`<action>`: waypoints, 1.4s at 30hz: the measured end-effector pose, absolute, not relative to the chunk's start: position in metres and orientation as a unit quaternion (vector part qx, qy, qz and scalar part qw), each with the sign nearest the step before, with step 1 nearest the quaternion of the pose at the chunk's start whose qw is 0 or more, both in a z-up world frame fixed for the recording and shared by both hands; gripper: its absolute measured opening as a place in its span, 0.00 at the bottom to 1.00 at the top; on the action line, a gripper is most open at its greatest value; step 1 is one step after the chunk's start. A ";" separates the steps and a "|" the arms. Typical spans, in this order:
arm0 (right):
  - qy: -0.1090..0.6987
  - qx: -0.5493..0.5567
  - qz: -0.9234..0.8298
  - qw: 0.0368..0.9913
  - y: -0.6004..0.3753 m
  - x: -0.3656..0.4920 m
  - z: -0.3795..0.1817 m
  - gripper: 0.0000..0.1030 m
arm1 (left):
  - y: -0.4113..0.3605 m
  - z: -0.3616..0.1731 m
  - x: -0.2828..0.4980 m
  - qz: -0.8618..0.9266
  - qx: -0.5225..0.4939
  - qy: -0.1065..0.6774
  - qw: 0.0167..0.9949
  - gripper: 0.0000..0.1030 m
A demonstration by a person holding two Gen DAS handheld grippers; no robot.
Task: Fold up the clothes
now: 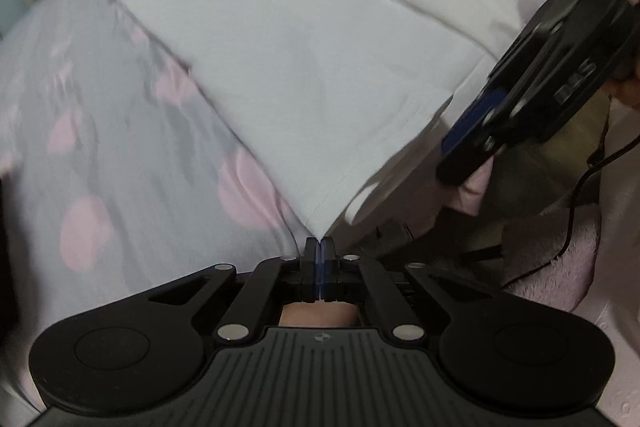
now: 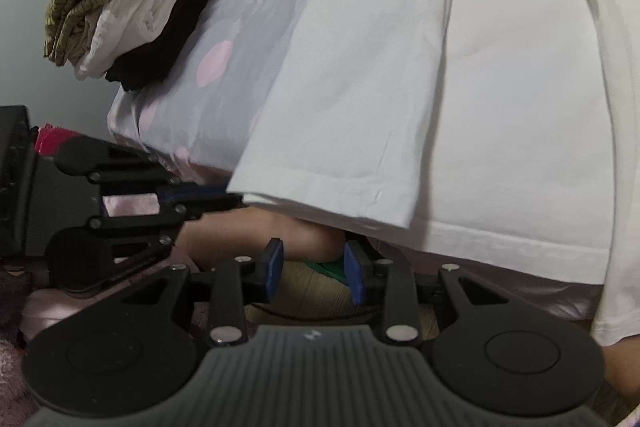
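1. The left claw [image 1: 320,247] is pinched tight on a hemmed corner of the white T-shirt [image 1: 304,67]. I judge the grip is there because a corner lets the whole edge be drawn or carried over in one move.
2. The right claw [image 2: 314,269] has its blue pads [image 2: 275,265] apart with nothing between them. It sits just below the shirt's hem, which overhangs the bed's edge, so it looks placed to take the other part of that hem.
3. The white T-shirt lies spread on the bed [image 1: 100,147], over a grey sheet with pink dots. A lengthwise crease in the right wrist view suggests one side may already be folded in, though I cannot be sure.
4. The cloth is plain, thin and limp, with a stitched hem and a sleeve showing at the lower right of the right wrist view.
5. A stack of folded clothes [image 2: 128,7] sits well apart at the bed's far corner, likely where finished pieces go.
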State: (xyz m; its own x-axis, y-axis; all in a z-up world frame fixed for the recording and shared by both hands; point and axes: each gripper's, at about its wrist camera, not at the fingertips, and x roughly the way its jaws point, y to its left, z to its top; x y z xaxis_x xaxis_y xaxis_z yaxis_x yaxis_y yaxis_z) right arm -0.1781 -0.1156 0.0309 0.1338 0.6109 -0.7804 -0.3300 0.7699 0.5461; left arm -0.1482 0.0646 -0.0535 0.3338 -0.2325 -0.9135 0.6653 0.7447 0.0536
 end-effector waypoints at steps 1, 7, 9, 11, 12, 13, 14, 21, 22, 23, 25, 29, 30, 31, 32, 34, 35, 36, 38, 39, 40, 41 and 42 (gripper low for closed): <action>0.575 0.122 0.314 0.746 -0.117 -0.178 0.032 0.37 | 0.065 -0.055 -0.146 -0.286 0.208 0.507 0.786 0.00; 0.549 0.119 0.291 0.774 -0.129 -0.177 0.047 0.38 | 0.063 -0.068 -0.142 -0.305 0.199 0.543 0.757 0.00; 0.534 0.116 0.281 0.789 -0.132 -0.176 0.052 0.37 | 0.058 -0.069 -0.146 -0.299 0.228 0.533 0.758 0.00; 0.517 0.112 0.272 0.804 -0.135 -0.175 0.057 0.35 | 0.060 -0.063 -0.145 -0.299 0.214 0.529 0.765 0.00; 0.508 0.110 0.267 0.811 -0.137 -0.174 0.060 0.35 | 0.061 -0.060 -0.144 -0.297 0.211 0.530 0.766 0.00; 0.500 0.108 0.263 0.818 -0.138 -0.173 0.062 0.35 | 0.063 -0.058 -0.144 -0.296 0.207 0.530 0.768 0.00; 0.500 0.106 0.261 0.819 -0.138 -0.172 0.061 0.35 | 0.065 -0.055 -0.143 -0.294 0.203 0.530 0.769 0.00; 0.534 0.099 0.265 0.797 -0.127 -0.160 0.037 0.32 | 0.073 -0.031 -0.118 -0.286 0.130 0.516 0.797 0.00; 0.537 0.099 0.266 0.794 -0.128 -0.161 0.036 0.32 | 0.071 -0.026 -0.113 -0.287 0.121 0.513 0.800 0.00; 0.539 0.099 0.266 0.793 -0.129 -0.161 0.036 0.33 | 0.069 -0.023 -0.109 -0.289 0.116 0.509 0.802 0.00; 0.535 0.099 0.263 0.797 -0.133 -0.163 0.039 0.33 | 0.064 -0.016 -0.099 -0.292 0.114 0.502 0.806 0.00; 0.527 0.101 0.265 0.801 -0.143 -0.162 0.049 0.39 | 0.051 -0.007 -0.077 -0.291 0.118 0.498 0.808 0.07; 0.526 0.099 0.267 0.801 -0.145 -0.162 0.052 0.39 | 0.048 -0.006 -0.070 -0.291 0.120 0.499 0.807 0.09; 0.526 0.095 0.269 0.801 -0.148 -0.161 0.055 0.39 | 0.044 -0.006 -0.064 -0.291 0.122 0.501 0.806 0.10; 0.526 0.089 0.269 0.802 -0.152 -0.159 0.059 0.39 | 0.039 -0.005 -0.058 -0.291 0.126 0.502 0.805 0.13; 0.526 0.077 0.266 0.804 -0.162 -0.155 0.065 0.39 | 0.029 -0.003 -0.048 -0.294 0.133 0.502 0.802 0.14; 0.526 0.071 0.265 0.805 -0.167 -0.153 0.068 0.39 | 0.023 -0.002 -0.043 -0.297 0.137 0.502 0.801 0.15; 0.526 0.063 0.261 0.807 -0.173 -0.150 0.071 0.40 | 0.017 -0.001 -0.039 -0.300 0.141 0.501 0.799 0.15; 0.526 0.043 0.251 0.811 -0.188 -0.146 0.076 0.41 | 0.004 0.000 -0.028 -0.309 0.143 0.502 0.795 0.16; 0.525 0.029 0.245 0.814 -0.197 -0.144 0.078 0.41 | -0.003 0.000 -0.023 -0.315 0.142 0.502 0.793 0.16; 0.524 0.015 0.238 0.818 -0.206 -0.142 0.079 0.41 | -0.012 0.001 -0.018 -0.320 0.145 0.501 0.791 0.16; 0.522 0.001 0.231 0.821 -0.215 -0.139 0.081 0.43 | -0.020 0.002 -0.013 -0.325 0.148 0.500 0.790 0.16; 0.522 -0.007 0.227 0.822 -0.225 -0.137 0.082 0.46 | -0.028 0.002 -0.008 -0.329 0.150 0.498 0.788 0.16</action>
State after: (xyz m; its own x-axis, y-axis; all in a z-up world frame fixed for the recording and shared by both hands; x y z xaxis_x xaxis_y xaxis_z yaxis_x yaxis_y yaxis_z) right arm -0.1369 -0.2250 0.0820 0.3520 0.3654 -0.8618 -0.3800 0.8972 0.2252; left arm -0.0083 -0.0280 0.0024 0.2867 -0.3688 -0.8842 0.6685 0.7381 -0.0911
